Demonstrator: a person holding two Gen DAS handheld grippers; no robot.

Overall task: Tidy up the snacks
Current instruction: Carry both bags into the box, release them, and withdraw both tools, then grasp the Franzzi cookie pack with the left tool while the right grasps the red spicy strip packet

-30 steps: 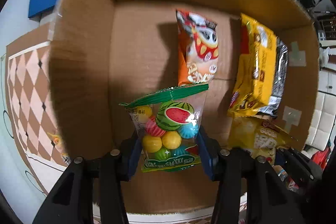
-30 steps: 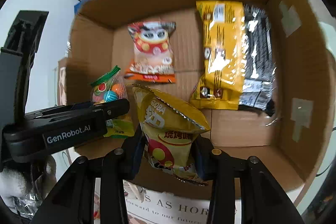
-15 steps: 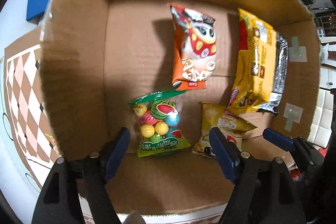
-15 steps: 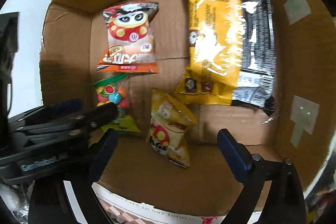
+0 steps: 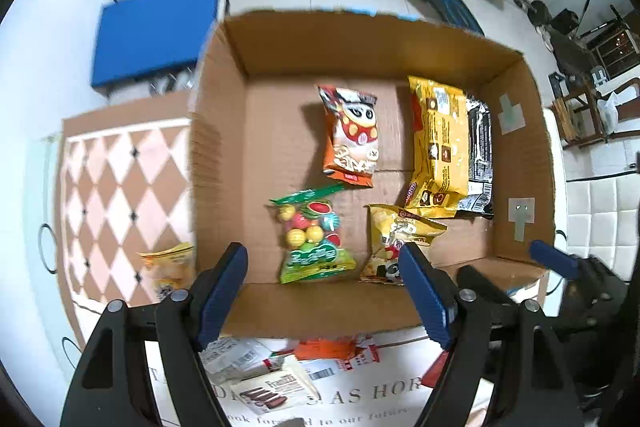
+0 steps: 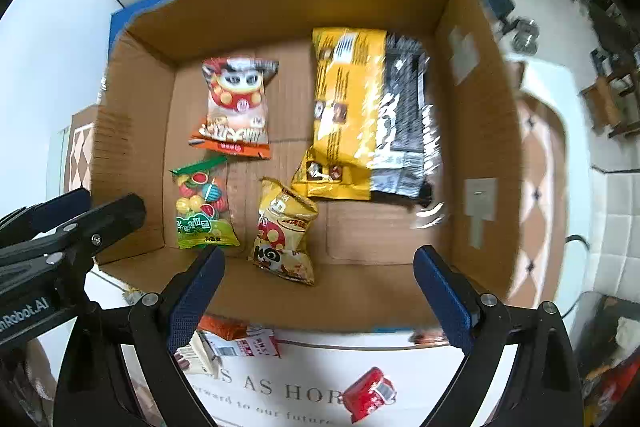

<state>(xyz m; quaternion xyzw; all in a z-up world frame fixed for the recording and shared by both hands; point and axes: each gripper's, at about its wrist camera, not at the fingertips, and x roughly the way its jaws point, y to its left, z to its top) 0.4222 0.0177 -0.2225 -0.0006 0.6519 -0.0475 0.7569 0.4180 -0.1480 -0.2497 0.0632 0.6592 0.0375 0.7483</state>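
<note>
Both sets of jaws stand spread wide and hold nothing: the left gripper (image 5: 322,291) and the right gripper (image 6: 318,301) hang above the near wall of the cardboard box (image 5: 360,39), apparently clear of it so the snacks inside can lie flat.

Farthest ahead of the right jaws, against the box's right wall, the long yellow packet (image 6: 346,107) overlaps a black packet (image 6: 408,115), stacked probably to save floor space. Ahead of the left jaws lies the orange cartoon-faced bag (image 5: 352,135). Just beyond the left jaws sits the clear candy bag (image 5: 314,239), green-topped and full of bright balls; beside it is the small yellow chip bag (image 6: 284,227), crumpled.

Loose snacks (image 5: 272,383) lie beneath both jaws on the worktop, blurred, seemingly unsorted.
</note>
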